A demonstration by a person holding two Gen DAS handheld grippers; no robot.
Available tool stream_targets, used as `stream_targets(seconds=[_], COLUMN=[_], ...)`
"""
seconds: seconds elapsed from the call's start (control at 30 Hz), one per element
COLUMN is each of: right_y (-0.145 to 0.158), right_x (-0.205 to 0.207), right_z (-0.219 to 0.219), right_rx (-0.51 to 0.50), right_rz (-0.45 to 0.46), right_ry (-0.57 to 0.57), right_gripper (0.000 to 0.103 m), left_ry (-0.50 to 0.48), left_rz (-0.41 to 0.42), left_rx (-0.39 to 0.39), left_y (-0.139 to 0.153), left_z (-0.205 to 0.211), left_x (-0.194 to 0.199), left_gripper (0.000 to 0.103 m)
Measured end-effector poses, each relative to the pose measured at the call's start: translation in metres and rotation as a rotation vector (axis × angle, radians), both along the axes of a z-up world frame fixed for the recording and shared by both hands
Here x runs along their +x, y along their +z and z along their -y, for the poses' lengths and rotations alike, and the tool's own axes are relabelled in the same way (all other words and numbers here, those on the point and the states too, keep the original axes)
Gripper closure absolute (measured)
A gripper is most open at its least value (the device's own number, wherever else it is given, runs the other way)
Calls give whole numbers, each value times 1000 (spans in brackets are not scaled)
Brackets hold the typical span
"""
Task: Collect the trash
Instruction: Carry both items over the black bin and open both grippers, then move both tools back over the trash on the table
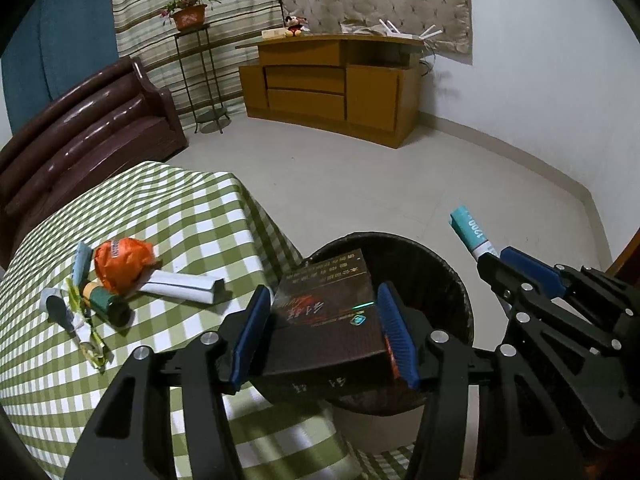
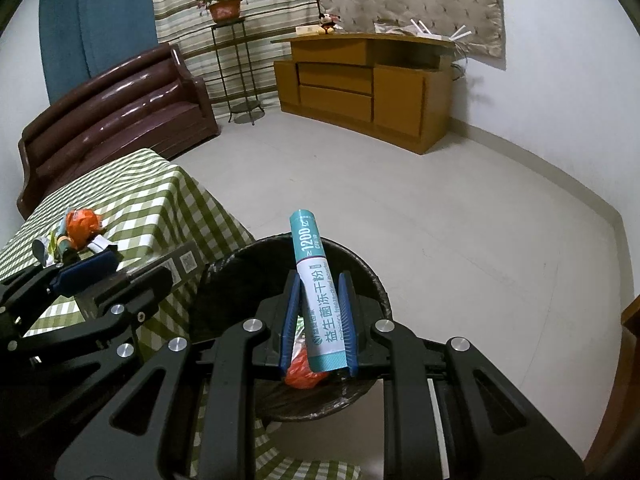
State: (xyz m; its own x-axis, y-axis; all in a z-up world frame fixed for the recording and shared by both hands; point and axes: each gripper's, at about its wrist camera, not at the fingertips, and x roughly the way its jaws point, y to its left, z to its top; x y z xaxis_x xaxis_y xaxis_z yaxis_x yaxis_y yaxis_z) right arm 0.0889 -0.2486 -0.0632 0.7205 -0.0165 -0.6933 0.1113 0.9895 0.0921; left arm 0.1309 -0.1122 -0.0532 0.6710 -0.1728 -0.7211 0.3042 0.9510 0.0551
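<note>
The left tongs (image 1: 325, 334) are clamped across the two long side faces of a dark flat box (image 1: 326, 312), which hangs over the near rim of the black bin (image 1: 448, 276). The right tongs (image 2: 319, 322) are closed tight on a teal-and-white tube (image 2: 318, 292), held by its lower half over the bin's opening with the free end pointing toward 12 o'clock. The box appears to be light, stiff card: its flat faces give the pads good purchase, but its glossy surface may slip under a loose grip, so a hold at mid-length is advisable. The tube looks light and thin-walled (probably a paper or plastic sleeve); hard clamping could dent it, and a hold nearer its middle would reduce wobble. The left wrist view alone shows the remaining litter clearly on the checked bench (image 1: 168, 216): an orange crumpled wrapper (image 1: 122, 264), a white folded packet (image 1: 180, 286) and a dark green bottle (image 1: 108, 304), grouped at 9 o'clock from the box. The right wrist view alone looks down into the bin, where an orange item (image 2: 304, 374) already lies, and shows printed codes on the box's underside.
</note>
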Motion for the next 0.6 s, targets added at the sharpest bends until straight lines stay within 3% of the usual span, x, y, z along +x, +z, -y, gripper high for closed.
stream_targets(seconds=[0.5, 0.6], right_y=[-16, -16], right_x=[7, 7], right_z=[9, 12], right_rx=[30, 40], right_rz=[-35, -34], right_ry=[-16, -25], right_gripper=[82, 72], left_ry=[-10, -6], left_rz=[-10, -9], left_rx=[18, 16], left_y=[-2, -2], left_z=[15, 13], left_x=[7, 6], left_gripper=[49, 49])
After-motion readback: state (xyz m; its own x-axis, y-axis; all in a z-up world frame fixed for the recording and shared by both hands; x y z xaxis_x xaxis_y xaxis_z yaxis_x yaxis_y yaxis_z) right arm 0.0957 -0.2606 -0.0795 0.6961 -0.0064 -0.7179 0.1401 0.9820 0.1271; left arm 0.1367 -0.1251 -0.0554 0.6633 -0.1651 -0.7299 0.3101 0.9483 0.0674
